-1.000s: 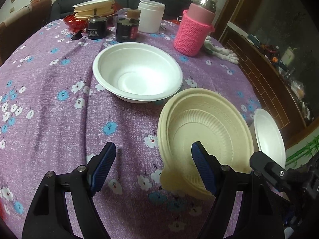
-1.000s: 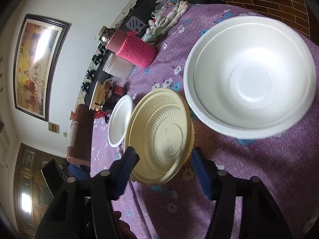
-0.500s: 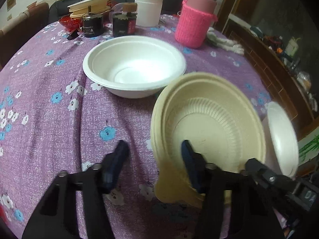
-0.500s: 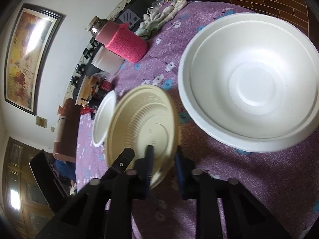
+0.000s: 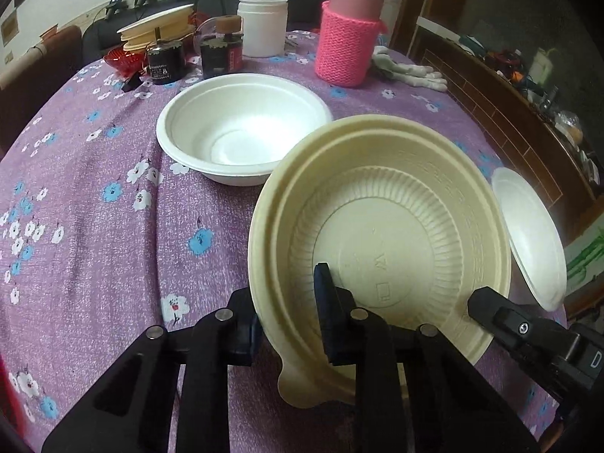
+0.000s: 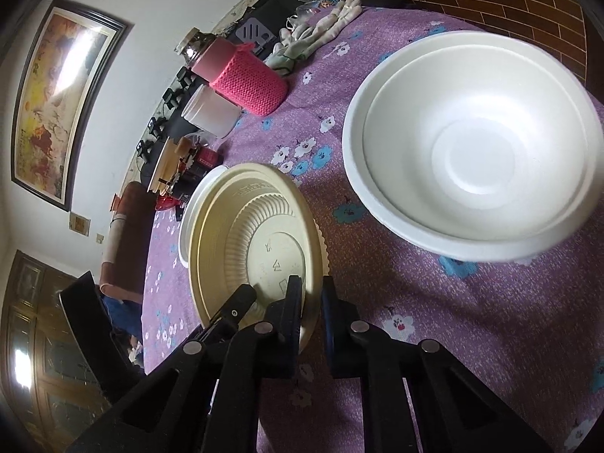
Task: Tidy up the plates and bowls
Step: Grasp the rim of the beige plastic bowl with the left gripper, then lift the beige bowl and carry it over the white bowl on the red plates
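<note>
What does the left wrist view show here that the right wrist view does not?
Only the left wrist view: the cream bowl's tab by the left tool, and a cluttered wooden counter at right.

Only the right wrist view: a framed painting on the wall, and the right tool shut on the rim.

Both: the cream bowl tilted up, gripped by a tool at each side, the white bowl, the small white plate, the pink knitted flask, the purple floral cloth.

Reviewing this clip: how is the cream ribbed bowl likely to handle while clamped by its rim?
The cream bowl looks thin-walled and moulded, so probably light and somewhat flexible. Both the left tool and right tool pinch only its rim, so it may bend or slip if squeezed unevenly.
</note>
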